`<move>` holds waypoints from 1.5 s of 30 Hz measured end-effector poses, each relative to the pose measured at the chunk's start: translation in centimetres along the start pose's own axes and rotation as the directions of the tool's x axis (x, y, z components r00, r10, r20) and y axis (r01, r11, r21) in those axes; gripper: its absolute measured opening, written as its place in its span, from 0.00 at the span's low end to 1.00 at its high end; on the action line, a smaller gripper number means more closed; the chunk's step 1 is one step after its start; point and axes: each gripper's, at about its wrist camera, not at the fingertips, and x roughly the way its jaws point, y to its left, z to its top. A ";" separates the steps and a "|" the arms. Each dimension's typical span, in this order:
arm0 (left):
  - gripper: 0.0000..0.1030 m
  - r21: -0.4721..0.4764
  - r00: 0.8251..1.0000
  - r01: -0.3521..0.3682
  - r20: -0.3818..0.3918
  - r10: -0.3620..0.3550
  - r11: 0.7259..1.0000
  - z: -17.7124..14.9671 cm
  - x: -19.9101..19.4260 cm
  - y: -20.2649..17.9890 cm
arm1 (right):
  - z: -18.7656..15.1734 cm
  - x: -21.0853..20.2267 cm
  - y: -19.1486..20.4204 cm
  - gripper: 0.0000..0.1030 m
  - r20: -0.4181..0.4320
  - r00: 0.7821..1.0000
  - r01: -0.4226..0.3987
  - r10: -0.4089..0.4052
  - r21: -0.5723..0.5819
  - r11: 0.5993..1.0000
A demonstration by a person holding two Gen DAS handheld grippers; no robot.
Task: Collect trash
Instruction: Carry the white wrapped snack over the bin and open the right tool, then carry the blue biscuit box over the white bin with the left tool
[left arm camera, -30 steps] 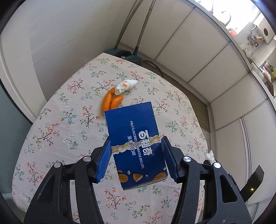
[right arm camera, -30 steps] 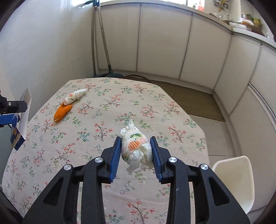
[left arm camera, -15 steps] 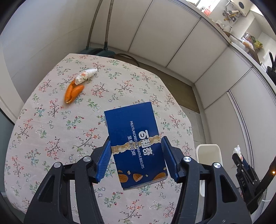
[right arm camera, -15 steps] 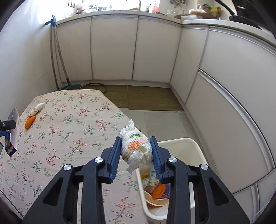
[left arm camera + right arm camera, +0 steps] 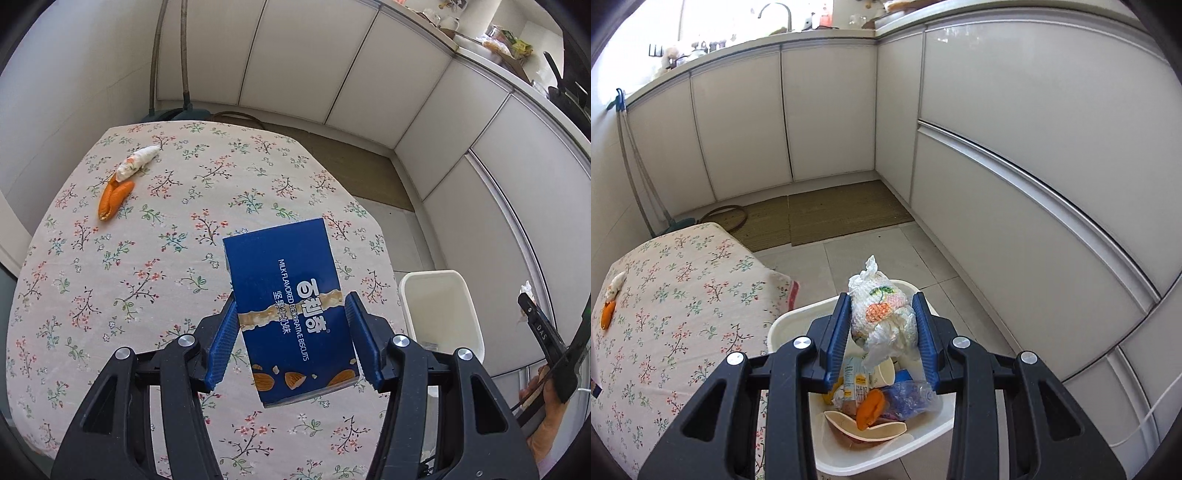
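The right gripper [image 5: 882,332] is clamped on a crumpled wrapper [image 5: 882,321] and hangs above the bin [image 5: 790,321], which stands on the floor just beside the table [image 5: 683,295]. The bin holds cups, a bottle and orange scraps. The step in hand is judged to be the drop.

1. Keep the wrapper over the bin's middle, clear of the rim on the table side.
2. Part the fingers fully; the wrapper is light and may cling to a pad, so a slight tilt toward the bin helps.
3. Hold the drop low over the bin, so the wrapper does not drift out.

The left gripper [image 5: 291,339] is clamped on a blue box [image 5: 291,306] by its long edges, above the table edge nearest the bin [image 5: 439,280]. Bring it over the bin only when the right gripper is clear; the box is broad and is best released flat-end down.

Orange peel [image 5: 112,199] and a second wrapper [image 5: 138,164] lie touching on the table, far from the bin.
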 end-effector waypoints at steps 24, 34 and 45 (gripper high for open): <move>0.53 0.156 0.982 0.188 -0.032 -0.185 0.970 -1.1 3.6 -16.8 | -2.1 -0.2 -13.0 0.87 -0.063 0.988 0.155 -0.143 0.281 0.947; 0.53 0.290 0.967 0.255 -0.090 -0.239 0.922 -1.8 6.3 -25.7 | -2.5 -0.8 -15.7 0.87 -0.080 0.979 0.203 -0.188 0.286 0.936; 0.57 0.371 0.952 0.299 -0.176 -0.249 0.879 -3.2 8.6 -29.1 | -2.9 -0.4 -17.1 0.87 -0.105 0.973 0.226 -0.203 0.306 0.925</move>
